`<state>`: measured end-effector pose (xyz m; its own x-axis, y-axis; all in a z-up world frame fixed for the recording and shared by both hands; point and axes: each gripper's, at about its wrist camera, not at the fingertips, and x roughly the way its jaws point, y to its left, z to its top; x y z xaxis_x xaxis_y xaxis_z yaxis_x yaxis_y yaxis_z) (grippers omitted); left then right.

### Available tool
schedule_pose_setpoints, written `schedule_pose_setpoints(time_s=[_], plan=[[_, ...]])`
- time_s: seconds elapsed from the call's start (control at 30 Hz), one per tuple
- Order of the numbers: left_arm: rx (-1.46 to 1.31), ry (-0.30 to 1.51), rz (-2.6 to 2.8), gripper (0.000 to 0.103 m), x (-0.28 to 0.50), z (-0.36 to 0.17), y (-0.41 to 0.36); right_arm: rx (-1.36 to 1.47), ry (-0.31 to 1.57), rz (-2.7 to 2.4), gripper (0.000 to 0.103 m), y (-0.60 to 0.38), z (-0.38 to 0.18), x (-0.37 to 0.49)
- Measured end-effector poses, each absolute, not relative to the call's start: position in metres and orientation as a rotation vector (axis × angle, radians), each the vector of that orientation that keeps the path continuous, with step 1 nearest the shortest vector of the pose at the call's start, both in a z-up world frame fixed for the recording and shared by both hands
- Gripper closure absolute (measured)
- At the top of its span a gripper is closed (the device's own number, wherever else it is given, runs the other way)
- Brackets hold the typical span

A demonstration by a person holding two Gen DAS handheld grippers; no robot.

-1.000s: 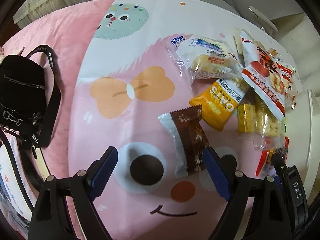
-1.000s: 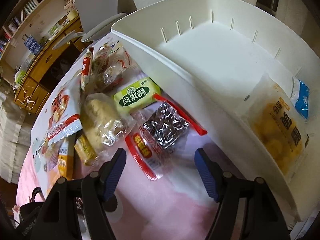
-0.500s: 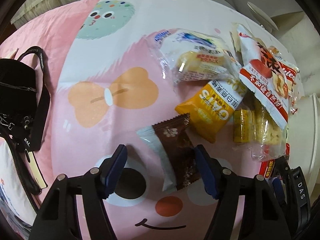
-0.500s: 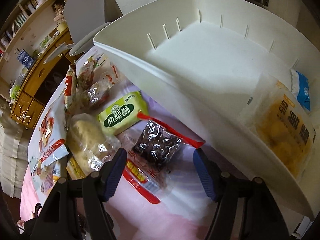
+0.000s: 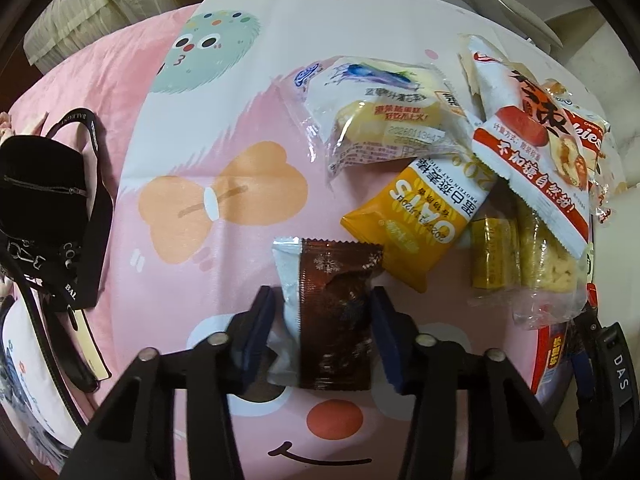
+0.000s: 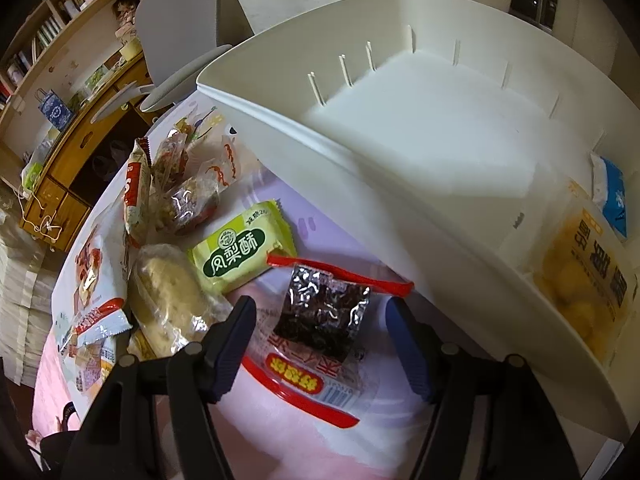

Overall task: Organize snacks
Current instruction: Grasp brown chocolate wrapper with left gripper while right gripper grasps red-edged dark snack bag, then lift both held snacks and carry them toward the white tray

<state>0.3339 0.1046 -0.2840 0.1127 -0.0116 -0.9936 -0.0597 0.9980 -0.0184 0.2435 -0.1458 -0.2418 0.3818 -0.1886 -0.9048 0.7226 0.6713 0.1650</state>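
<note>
Two tongs at work, one packet each. Left tongs [image 5: 322, 320] point straight down at the table [image 5: 248, 120], its cartoon-print cloth, and straddle the brown wrapper [image 5: 334, 312]. That packet's long axis runs away from the camera, along the line of the fingers, so the pads meet its two long edges square on. Jaws are closing with the packet between them: the right-side pad touches the brown edge, the left-side pad sits at the pale flap. Not yet a firm clench, by my reading.

Brown wrapper lies apart from the heap, its far corner just touching the yellow oats pack [image 5: 424, 220]; the rest of the pile is toward the table's right edge.

Right tongs [image 6: 320, 344] hang slackly spread, jaws narrowing a little, over the red-trimmed seaweed pack [image 6: 320, 320]. Clear gaps show on both sides; nothing gripped. This pack lies slightly askew to the fingers, just beside the near wall of the white bin [image 6: 360, 168], with the green pineapple-cake pack [image 6: 240, 258] at its far left.

Bin already holds a yellow pouch [image 6: 588, 292] and a blue-white sachet [image 6: 612, 196] at its right end. Left hand is nearer a completed grasp.
</note>
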Motion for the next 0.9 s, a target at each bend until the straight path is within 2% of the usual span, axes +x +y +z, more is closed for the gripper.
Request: schedule_pose_setpoints(time_s=[0.1, 0.47, 0.9], plan=[[-0.042, 1.458, 0.018, 0.068, 0.334, -0.281, 0.099, 0.587, 1.034, -0.620, 0.043, -0.146, -0.241, 0.249], [-0.086, 1.497, 0.008, 0.070, 0.330, -0.285, 0.117, 0.585, 1.056, -0.559, 0.052, -0.148, -0.238, 0.252], [-0.112, 1.486, -0.004, 0.071, 0.301, -0.261, 0.140, 0.657, 1.100, -0.532, 0.052, -0.145, -0.235, 0.237]])
